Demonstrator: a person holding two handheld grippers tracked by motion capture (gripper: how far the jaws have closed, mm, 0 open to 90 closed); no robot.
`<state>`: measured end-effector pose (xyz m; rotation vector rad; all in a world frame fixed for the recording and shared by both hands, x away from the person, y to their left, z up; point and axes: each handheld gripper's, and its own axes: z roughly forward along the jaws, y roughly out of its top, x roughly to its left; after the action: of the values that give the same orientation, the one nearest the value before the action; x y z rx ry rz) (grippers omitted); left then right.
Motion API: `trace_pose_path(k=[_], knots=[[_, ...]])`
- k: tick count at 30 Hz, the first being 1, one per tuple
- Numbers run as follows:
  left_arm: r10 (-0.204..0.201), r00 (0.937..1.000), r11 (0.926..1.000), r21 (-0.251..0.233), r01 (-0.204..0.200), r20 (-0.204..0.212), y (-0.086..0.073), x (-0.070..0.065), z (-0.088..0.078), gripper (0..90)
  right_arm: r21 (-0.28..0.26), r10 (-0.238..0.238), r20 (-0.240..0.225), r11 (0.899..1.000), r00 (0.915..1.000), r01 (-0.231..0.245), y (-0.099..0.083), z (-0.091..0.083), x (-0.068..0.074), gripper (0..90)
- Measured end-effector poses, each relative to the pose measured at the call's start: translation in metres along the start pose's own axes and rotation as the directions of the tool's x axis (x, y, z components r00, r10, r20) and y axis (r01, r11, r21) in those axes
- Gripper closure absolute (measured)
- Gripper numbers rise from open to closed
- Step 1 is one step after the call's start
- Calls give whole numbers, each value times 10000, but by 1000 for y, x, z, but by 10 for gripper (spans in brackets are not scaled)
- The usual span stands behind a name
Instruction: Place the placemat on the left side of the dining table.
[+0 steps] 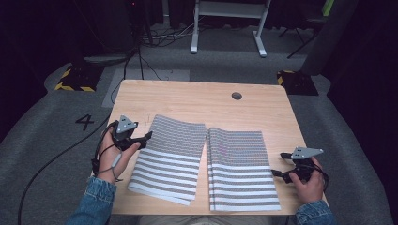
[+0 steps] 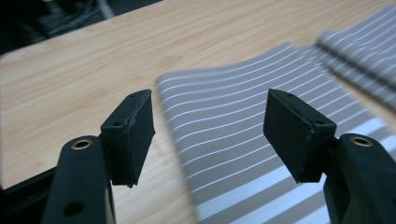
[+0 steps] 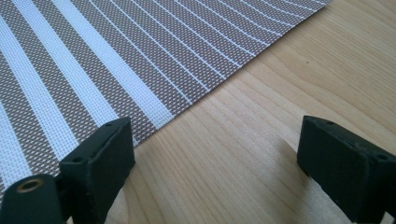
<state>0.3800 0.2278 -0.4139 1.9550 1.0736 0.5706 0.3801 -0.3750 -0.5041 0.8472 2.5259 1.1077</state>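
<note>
1. The surface [image 1: 187, 96] fills the frame's centre.
2. Two striped mats lie side by side on it: left mat [image 1: 171, 157], right mat [image 1: 239, 171].
3. The left gripper [image 1: 141, 139], jaws wide, is at the left mat's upper-left edge.
4. The right gripper [image 1: 278, 164], jaws wide, is beside the right mat's right edge.

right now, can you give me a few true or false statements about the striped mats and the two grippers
1. Two striped mats lie side by side on the table. True: the left mat and the right mat.
2. The left gripper is clamped on a mat. False: its jaws stand open with nothing pinched, the left mat's edge lying below them.
3. The right gripper has open jaws above bare wood beside the right mat's edge. True.
4. The mats are rolled up. False: both lie flat.
5. A round hole sits in the tabletop beyond the mats. True.
</note>
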Motion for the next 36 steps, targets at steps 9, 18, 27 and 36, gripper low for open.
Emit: trace_pose_path(k=[9, 18, 27, 36], knots=[[457, 9897, 9982, 318, -505, 1355, -5, -50, 14, 317, 13, -1, -6, 10000, 10000, 1, 0, 0, 0, 112], [1272, 9535, 9736, 1491, -1726, 2731, -24, -111, 63, 294, 2, 2, -4, 10000, 10000, -2, 0, 0, 0, 113], [1288, 9317, 9517, 2218, -2124, 3395, -38, -135, 87, 265, 1, 8, -4, 10000, 10000, -8, 0, 0, 0, 112], [1831, 9319, 9587, 1531, -2398, 3130, -44, -131, 87, 351, 4, 4, -5, 10000, 10000, -4, 0, 0, 0, 112]])
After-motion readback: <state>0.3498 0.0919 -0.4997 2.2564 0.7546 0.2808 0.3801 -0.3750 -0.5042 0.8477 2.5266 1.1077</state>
